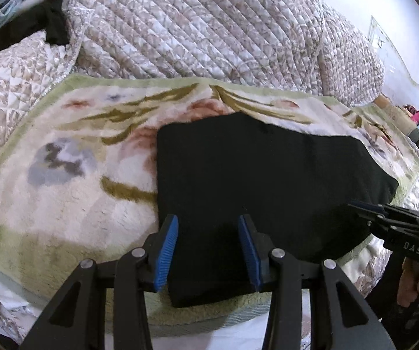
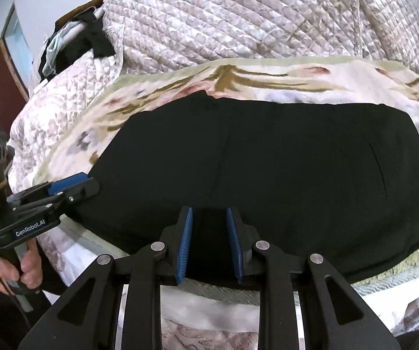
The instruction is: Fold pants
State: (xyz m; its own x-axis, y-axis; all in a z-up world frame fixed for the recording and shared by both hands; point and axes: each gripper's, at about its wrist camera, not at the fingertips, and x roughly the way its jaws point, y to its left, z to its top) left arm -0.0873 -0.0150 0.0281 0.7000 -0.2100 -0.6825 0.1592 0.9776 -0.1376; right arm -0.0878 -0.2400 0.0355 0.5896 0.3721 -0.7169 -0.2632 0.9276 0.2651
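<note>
Here a quilted bedspread [image 1: 197, 26] rises in a heap behind a floral fleece blanket [image 1: 63, 175], with dark clothes [image 1: 55, 26] piled at the far left corner. The black pants [image 1: 256, 175], folded flat, lie on the blanket, long axis running left to right along the near edge. The left gripper [image 1: 208, 221] stands half-wide over their left end, the right gripper [image 2: 209, 213] narrower over the near edge; whether either pinches cloth I cannot tell.
</note>
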